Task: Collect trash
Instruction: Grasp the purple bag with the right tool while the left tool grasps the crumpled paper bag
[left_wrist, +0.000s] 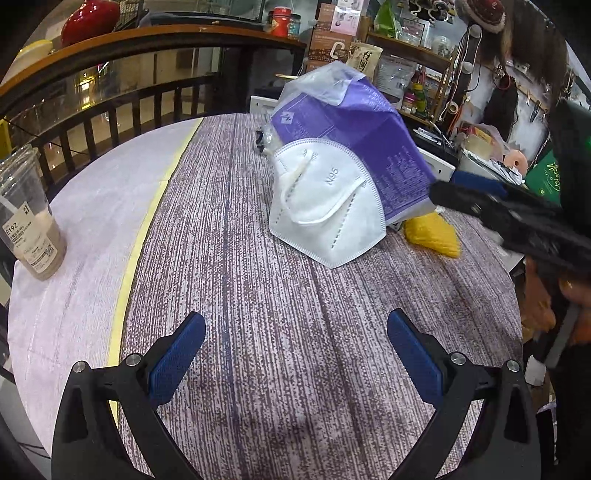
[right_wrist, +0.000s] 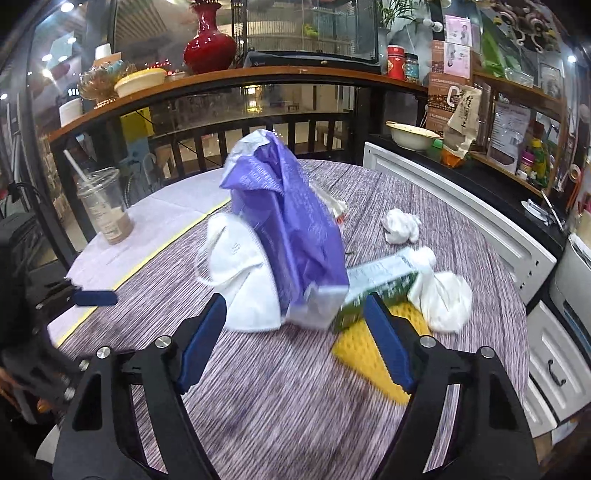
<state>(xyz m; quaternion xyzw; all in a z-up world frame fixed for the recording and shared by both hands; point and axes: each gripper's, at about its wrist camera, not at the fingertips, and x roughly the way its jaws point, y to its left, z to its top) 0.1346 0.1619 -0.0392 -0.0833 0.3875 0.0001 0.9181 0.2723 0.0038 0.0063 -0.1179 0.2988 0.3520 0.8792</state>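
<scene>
A purple plastic bag (left_wrist: 354, 122) stands on the round table (left_wrist: 258, 295), with a white N95 mask (left_wrist: 325, 199) leaning against it and a yellow sponge (left_wrist: 432, 232) beside it. My left gripper (left_wrist: 295, 354) is open and empty, short of the mask. In the right wrist view my right gripper (right_wrist: 295, 339) is open just in front of the bag (right_wrist: 291, 221), the mask (right_wrist: 240, 273), a green carton (right_wrist: 376, 288) and the sponge (right_wrist: 369, 350). White crumpled tissues (right_wrist: 443, 295) lie to the right. The right gripper also shows in the left wrist view (left_wrist: 469, 188).
A plastic cup with a straw and brown drink (left_wrist: 26, 221) stands at the table's left edge, also in the right wrist view (right_wrist: 103, 206). A second tissue wad (right_wrist: 400, 225) lies farther back. A wooden railing (right_wrist: 258, 133) and cluttered shelves (right_wrist: 517, 122) ring the table.
</scene>
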